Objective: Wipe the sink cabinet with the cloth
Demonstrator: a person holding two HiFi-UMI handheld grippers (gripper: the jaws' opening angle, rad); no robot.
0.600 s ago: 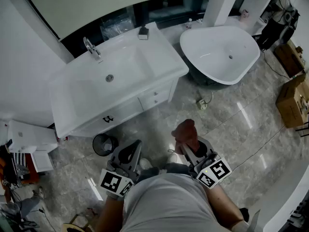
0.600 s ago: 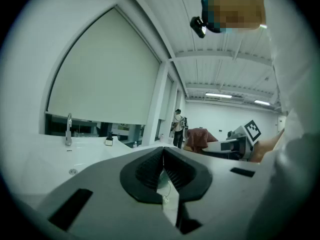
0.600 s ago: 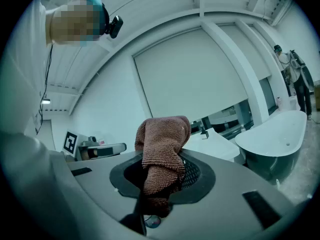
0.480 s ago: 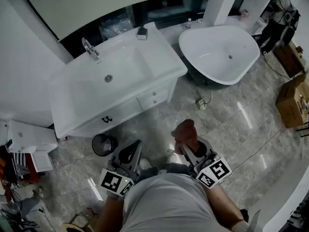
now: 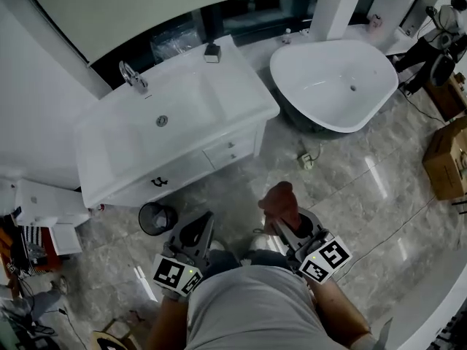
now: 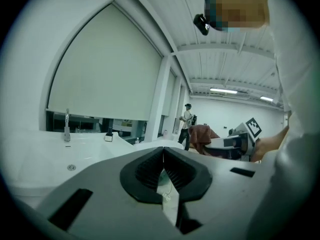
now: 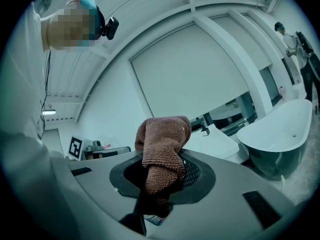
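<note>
The cloth (image 7: 162, 154), one brown piece of looped terry bunched into a lump, sits pinched between the jaws of the right gripper (image 5: 286, 221). Its upper part bulges above the ribbed black pads and a fold hangs down between them. In the head view it is held over the floor in front of the person, well apart from the sink cabinet (image 5: 182, 168).

The left gripper (image 5: 195, 233) is held beside the right one, its two jaws pressed together at the tips with nothing between them. Each gripper carries one cube with black-and-white square markers.

The cabinet is white and glossy, with a rectangular basin (image 5: 164, 111) sunk in its top, one round drain (image 5: 162, 121) and one curved chrome faucet (image 5: 131, 73) at the back edge. A drawer front (image 5: 230, 150) shows small knobs. One small dark object (image 5: 212, 50) stands on the back right corner of the top.

On the floor just in front of the cabinet stands one round black wastebasket (image 5: 157, 217). To the cabinet's right is one white rounded bathtub (image 5: 332, 82). The floor (image 5: 365, 195) is polished grey marbled tile. One cardboard box (image 5: 446, 159) sits at the right edge.
</note>
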